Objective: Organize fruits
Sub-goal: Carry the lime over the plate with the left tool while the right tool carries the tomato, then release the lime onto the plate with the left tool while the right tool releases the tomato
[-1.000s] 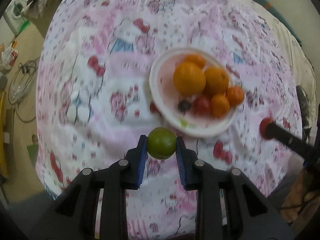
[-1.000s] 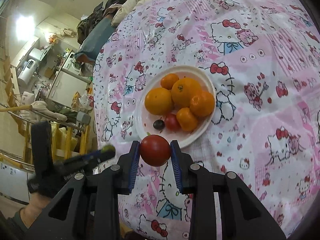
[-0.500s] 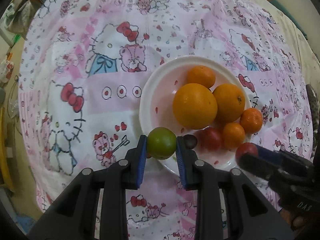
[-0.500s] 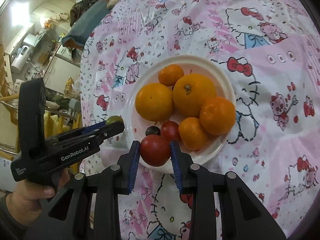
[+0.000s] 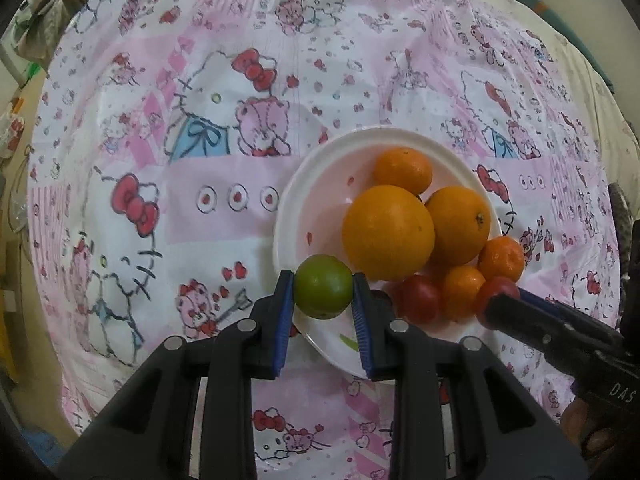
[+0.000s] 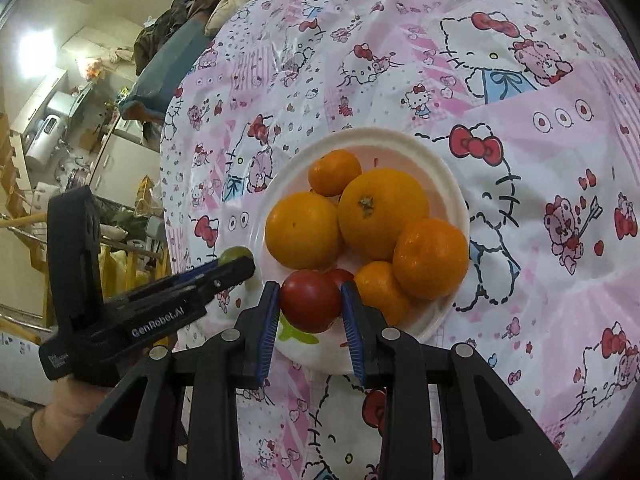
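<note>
Blue-padded jaws of left gripper [image 5: 323,294] clamped on one green lime [image 5: 323,292], over white plate's [image 5: 296,200] near rim. Right gripper [image 6: 310,300] jaws clamped on one red tomato [image 6: 310,300]. On plate: five oranges [image 5: 388,232], one more tomato [image 5: 420,298]. Round fruits, no long axis. Open pink tablecloth [image 5: 160,160] left, across the table.

Dark small fruit [image 5: 380,295] mostly hidden behind left tongs [image 5: 323,294].

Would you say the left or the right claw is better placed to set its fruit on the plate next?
Left, probably: its green fruit hangs over bare plate, while the right claw's tomato crowds the piled fruit.
</note>
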Demonstrator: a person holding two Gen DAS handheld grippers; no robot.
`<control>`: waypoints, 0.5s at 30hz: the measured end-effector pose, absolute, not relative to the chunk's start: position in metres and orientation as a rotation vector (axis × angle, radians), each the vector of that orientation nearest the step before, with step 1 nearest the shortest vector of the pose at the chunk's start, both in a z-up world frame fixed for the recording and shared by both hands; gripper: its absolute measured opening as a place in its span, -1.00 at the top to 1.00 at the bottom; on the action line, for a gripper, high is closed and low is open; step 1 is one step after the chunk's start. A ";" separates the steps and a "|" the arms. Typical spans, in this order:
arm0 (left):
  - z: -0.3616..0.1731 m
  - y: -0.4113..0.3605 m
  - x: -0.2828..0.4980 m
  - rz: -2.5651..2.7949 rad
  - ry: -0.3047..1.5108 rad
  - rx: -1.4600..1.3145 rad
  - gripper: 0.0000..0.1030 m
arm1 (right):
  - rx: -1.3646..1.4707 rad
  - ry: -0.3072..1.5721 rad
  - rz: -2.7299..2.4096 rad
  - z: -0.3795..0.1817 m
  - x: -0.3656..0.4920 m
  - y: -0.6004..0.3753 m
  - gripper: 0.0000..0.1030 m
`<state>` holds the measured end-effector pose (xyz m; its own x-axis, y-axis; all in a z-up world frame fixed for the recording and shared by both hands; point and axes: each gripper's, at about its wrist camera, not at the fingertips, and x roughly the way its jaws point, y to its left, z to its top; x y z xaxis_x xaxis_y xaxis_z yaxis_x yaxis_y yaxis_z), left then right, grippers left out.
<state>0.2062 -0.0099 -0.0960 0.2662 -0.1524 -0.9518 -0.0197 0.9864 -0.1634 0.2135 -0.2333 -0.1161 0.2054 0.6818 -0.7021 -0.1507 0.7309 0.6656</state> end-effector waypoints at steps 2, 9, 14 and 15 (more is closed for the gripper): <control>-0.097 -0.014 0.205 -0.096 1.301 -0.142 0.52 | 0.526 1.236 0.619 -0.116 0.215 -0.234 0.33; -0.100 -0.022 0.208 -0.102 1.306 -0.145 0.52 | 0.592 1.192 0.606 -0.109 0.215 -0.250 -0.05; -0.103 -0.032 0.209 -0.096 1.309 -0.125 0.52 | 0.608 1.166 0.571 -0.105 0.216 -0.266 -0.22; -0.104 -0.033 0.209 -0.092 1.312 -0.127 0.52 | 0.611 1.167 0.566 -0.106 0.216 -0.267 -0.22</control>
